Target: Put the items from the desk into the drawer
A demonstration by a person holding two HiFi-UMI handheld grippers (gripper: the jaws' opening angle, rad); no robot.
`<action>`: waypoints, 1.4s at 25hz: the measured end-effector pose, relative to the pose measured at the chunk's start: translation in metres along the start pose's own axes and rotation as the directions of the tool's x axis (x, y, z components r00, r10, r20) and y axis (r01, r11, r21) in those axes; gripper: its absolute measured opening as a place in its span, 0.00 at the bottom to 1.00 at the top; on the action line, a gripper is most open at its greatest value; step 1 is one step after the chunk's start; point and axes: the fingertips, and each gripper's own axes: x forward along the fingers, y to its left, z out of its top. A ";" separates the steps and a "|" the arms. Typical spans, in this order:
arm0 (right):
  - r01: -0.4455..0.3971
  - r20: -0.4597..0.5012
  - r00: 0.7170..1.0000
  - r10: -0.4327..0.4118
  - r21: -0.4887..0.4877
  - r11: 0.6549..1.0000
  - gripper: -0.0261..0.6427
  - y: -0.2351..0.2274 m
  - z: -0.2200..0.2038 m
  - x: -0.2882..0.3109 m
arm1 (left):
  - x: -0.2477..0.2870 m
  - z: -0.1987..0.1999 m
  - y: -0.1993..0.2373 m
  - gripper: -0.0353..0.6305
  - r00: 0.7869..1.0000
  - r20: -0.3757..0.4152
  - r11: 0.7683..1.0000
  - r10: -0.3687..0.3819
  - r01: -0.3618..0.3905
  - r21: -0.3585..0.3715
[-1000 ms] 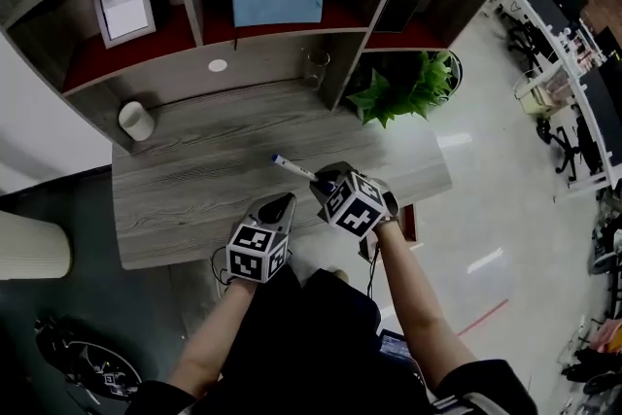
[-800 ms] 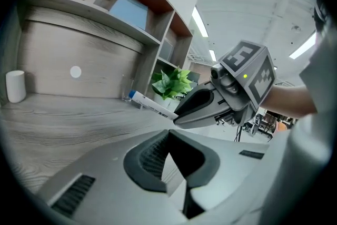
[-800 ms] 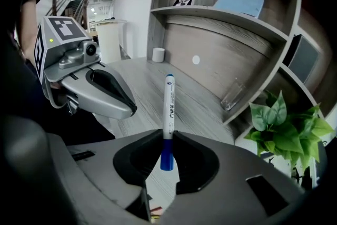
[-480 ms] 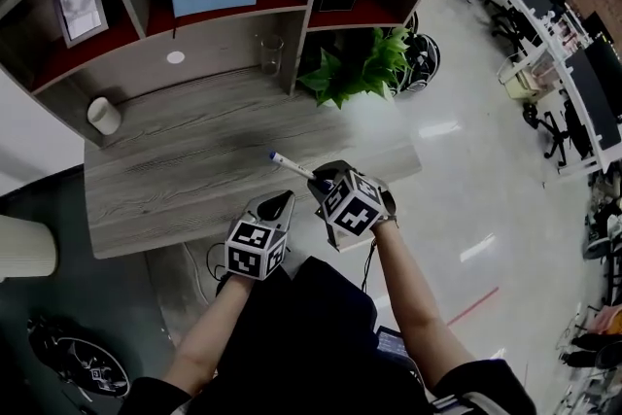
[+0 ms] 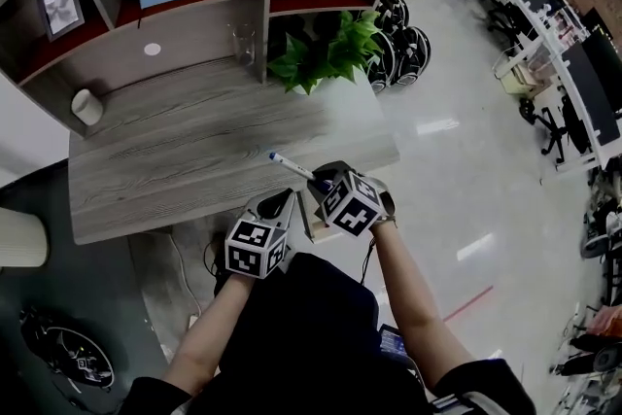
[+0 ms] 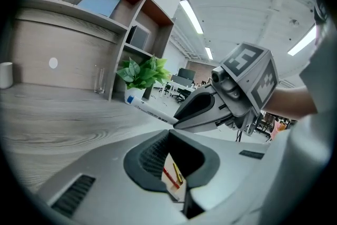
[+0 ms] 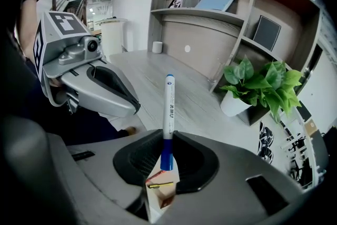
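Right tool (image 7: 167, 137): grips marker (image 7: 168, 105), not yet stowed.
Left tool (image 6: 168, 133): closed, empty.
Drawer (image 7: 154, 207) below: two pens (image 7: 159, 185) inside.

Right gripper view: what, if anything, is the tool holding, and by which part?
A marker, pinched by its longer blue end between the jaws of the right tool; the white barrel sticks out ahead.

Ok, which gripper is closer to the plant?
Right. The right gripper, gripping the marker, is at the desk edge straight across from the plant; the left gripper sits further back and to the left.
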 end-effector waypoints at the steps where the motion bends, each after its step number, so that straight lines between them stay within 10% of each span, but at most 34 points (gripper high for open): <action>1: 0.000 -0.001 1.000 0.000 0.003 1.000 0.15 0.000 -0.007 -0.002 | 0.003 -0.002 -0.006 0.08 1.000 0.000 1.000 -0.001 0.001 -0.001; 19: -0.012 0.001 1.000 0.012 0.258 0.966 0.15 0.017 -0.120 -0.013 | 0.044 -0.060 -0.070 0.08 0.991 -0.127 0.999 -0.037 0.040 0.015; 35: -0.105 -0.002 0.991 0.133 0.600 0.793 0.15 0.067 -0.192 0.048 | 0.073 -0.127 -0.055 0.08 0.961 -0.275 1.000 0.003 -0.002 0.002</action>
